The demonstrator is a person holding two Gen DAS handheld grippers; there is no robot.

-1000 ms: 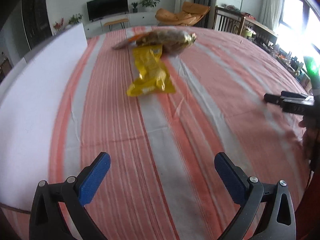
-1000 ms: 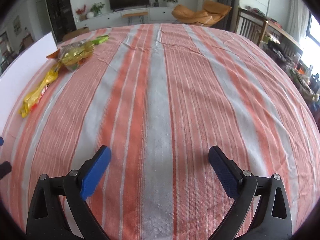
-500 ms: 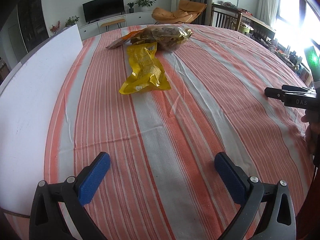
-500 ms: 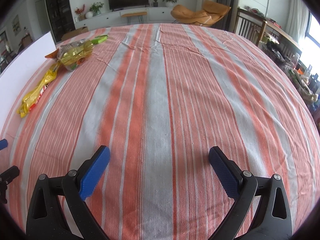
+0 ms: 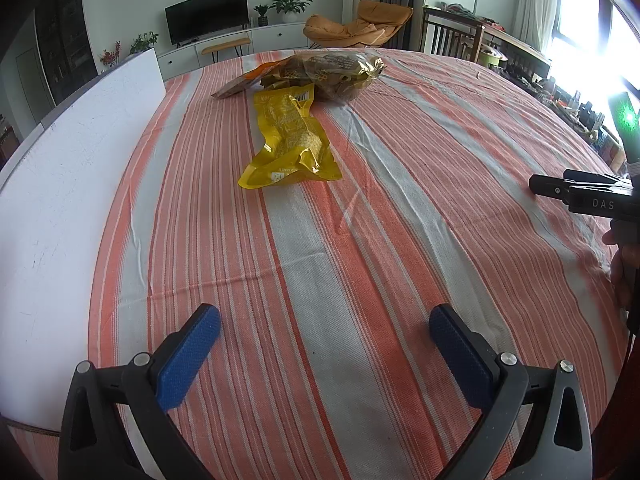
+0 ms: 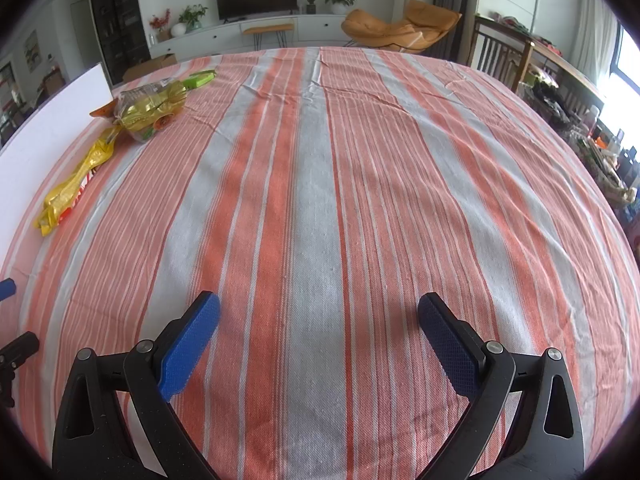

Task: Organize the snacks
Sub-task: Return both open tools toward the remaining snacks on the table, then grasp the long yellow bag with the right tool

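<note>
Left wrist view: compared with a second ago, the yellow snack packet (image 5: 289,138) sits lower and larger in frame and is now sharp rather than blurred; the left hand-held gripper (image 5: 324,340) has come closer to it, its blue pads as widely spread as before and holding nothing. The packet lies flat on the striped worktop (image 5: 360,264), well ahead of the fingers, long axis running away from the camera, sealed end with a white label nearest, far end touching the clear bag of brown snacks (image 5: 336,74). An orange-edged flat packet (image 5: 240,82) protrudes from the left of that bag. A white board (image 5: 64,184) borders the worktop on the left. At the right edge, the right hand-held gripper (image 5: 580,190) appears side-on, a person's hand (image 5: 622,268) below it. Right wrist view: little changed from earlier; the right hand-held gripper (image 6: 318,330) hovers over bare striped cloth, pads spread apart and holding nothing. The yellow snack packet (image 6: 74,188) lies far left, well apart, its long axis slanting toward the clear bag (image 6: 150,110); a green packet (image 6: 200,79) lies just beyond. A blue fingertip of the left hand-held gripper (image 6: 6,290) enters at the left edge.
</note>
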